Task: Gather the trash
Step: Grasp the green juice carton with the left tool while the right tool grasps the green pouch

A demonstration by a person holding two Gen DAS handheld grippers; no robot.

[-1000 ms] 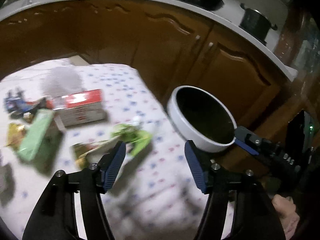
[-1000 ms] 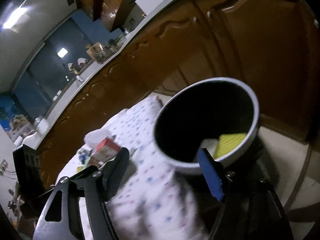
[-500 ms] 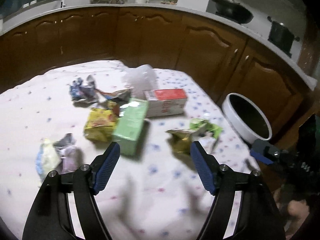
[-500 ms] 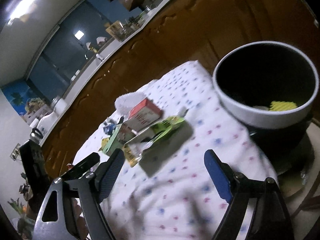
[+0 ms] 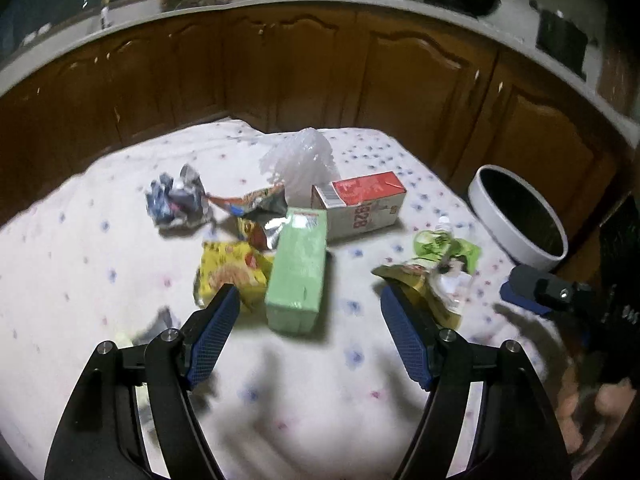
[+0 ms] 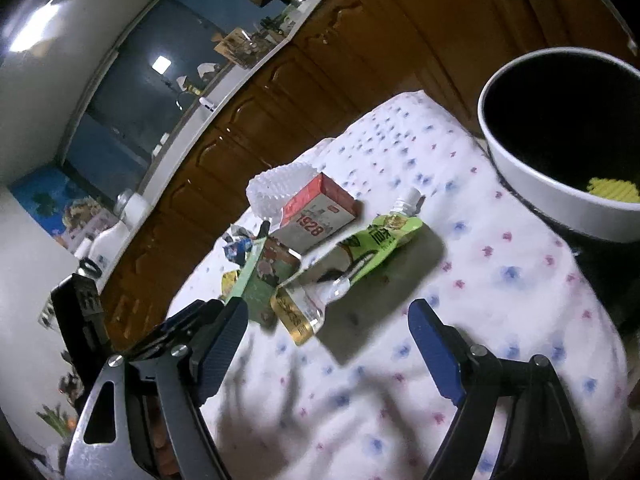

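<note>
Trash lies on a spotted white tablecloth (image 5: 100, 240): a green carton (image 5: 298, 272), a red and white carton (image 5: 360, 204), a yellow wrapper (image 5: 230, 274), a crumpled blue wrapper (image 5: 176, 200), a clear plastic bag (image 5: 298, 160) and a green drink pouch (image 5: 436, 264). My left gripper (image 5: 310, 334) is open and empty just in front of the green carton. My right gripper (image 6: 328, 344) is open and empty just short of the green pouch (image 6: 360, 252). A white-rimmed bin (image 6: 560, 184) at the table's right edge holds a yellow piece (image 6: 612, 190).
Brown cabinets (image 5: 320, 72) with a white counter curve behind the table. The bin also shows at the right of the left wrist view (image 5: 516, 232). The right gripper's finger (image 5: 536, 292) shows at that view's right edge.
Both grippers have drawn back from the bin and swung left over the table. The trash pile now lies ahead of both. Both stay open.
</note>
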